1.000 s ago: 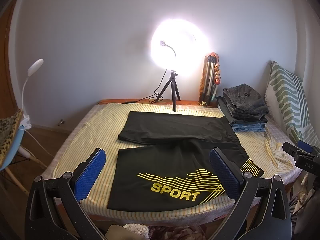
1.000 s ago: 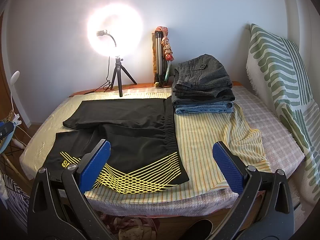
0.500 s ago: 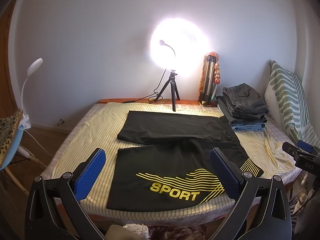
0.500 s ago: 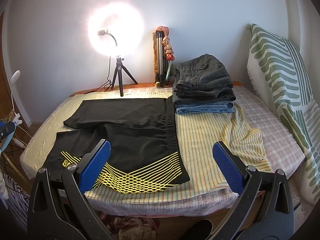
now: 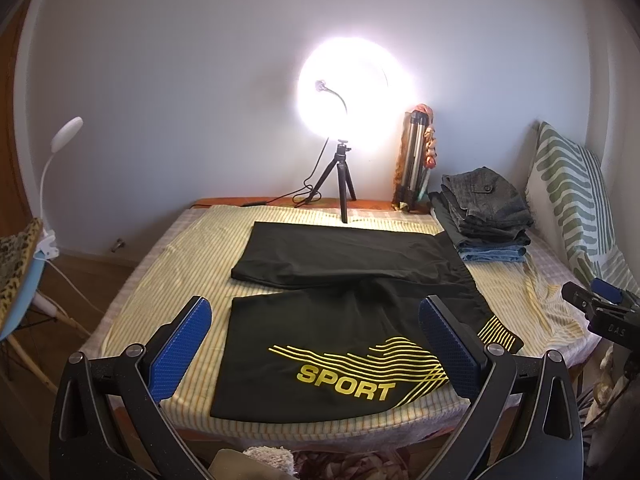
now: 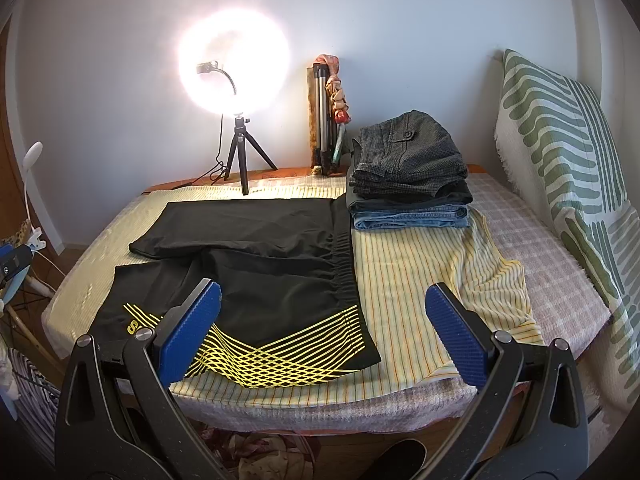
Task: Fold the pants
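Observation:
Black sport pants (image 5: 340,312) with yellow stripes and a "SPORT" print lie spread flat on the striped yellow sheet, legs to the left, waistband to the right; they also show in the right wrist view (image 6: 260,264). My left gripper (image 5: 314,338) is open and empty, held above the near edge of the bed over the printed leg. My right gripper (image 6: 322,328) is open and empty, held above the near edge by the waistband corner. The right gripper's tip also shows in the left wrist view (image 5: 600,308).
A stack of folded trousers and jeans (image 6: 408,176) sits at the back right of the bed. A lit ring light on a tripod (image 5: 344,184) and a folded tripod (image 5: 416,168) stand at the back. A green-patterned pillow (image 6: 568,160) leans at the right. A chair with a clip lamp (image 5: 36,240) stands left.
Both views have shifted very slightly; the pants and grippers keep their places.

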{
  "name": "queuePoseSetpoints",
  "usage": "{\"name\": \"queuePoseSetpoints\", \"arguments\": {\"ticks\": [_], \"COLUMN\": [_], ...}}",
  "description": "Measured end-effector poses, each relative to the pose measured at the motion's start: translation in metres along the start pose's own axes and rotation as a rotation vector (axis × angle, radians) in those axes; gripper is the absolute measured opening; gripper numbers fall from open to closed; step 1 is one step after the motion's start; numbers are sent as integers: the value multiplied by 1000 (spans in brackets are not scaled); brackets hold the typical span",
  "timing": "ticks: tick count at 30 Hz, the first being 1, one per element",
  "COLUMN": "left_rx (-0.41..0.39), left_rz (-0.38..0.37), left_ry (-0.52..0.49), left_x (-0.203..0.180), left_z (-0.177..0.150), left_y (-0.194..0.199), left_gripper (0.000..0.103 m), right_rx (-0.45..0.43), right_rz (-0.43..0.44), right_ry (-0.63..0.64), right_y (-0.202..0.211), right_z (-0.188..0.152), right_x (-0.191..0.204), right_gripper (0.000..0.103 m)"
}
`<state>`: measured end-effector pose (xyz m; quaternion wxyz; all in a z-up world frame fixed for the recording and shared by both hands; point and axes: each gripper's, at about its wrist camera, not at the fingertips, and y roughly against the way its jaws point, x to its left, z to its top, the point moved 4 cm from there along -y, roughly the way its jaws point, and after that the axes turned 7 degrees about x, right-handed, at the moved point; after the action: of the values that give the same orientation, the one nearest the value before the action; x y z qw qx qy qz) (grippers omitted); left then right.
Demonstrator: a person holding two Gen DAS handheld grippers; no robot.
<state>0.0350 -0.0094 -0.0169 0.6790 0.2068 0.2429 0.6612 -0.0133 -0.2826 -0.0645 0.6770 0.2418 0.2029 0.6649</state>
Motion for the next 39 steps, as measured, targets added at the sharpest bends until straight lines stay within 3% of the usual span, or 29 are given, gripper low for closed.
{"name": "queuePoseSetpoints", "arguments": {"ticks": [8, 14, 20, 28, 37, 39], "left_rx": [-9, 12, 78, 74, -54, -80], "left_rz": [-3, -89, -146, -148, -75, -49], "left_ry": [-2, 8, -36, -6, -84, -111], "left_x": [2, 19, 40, 82, 93, 97], "left_z": [1, 11, 27, 87, 168, 174], "left_y": [0, -1, -5, 10, 69, 74], "left_gripper": [103, 103, 99, 83, 83, 76], "right_rx": [-7, -54, -36, -41, -38, -27], "right_rz": [0, 16, 53, 82, 95, 114], "right_ry": [-6, 13, 70, 67, 170, 171], "right_y": [1, 29, 45, 47, 44, 37], "right_z": [1, 19, 33, 51, 54, 52], "right_x": [-1, 5, 9, -5, 3, 4], "right_gripper": [103, 103, 103, 103, 103, 103]}}
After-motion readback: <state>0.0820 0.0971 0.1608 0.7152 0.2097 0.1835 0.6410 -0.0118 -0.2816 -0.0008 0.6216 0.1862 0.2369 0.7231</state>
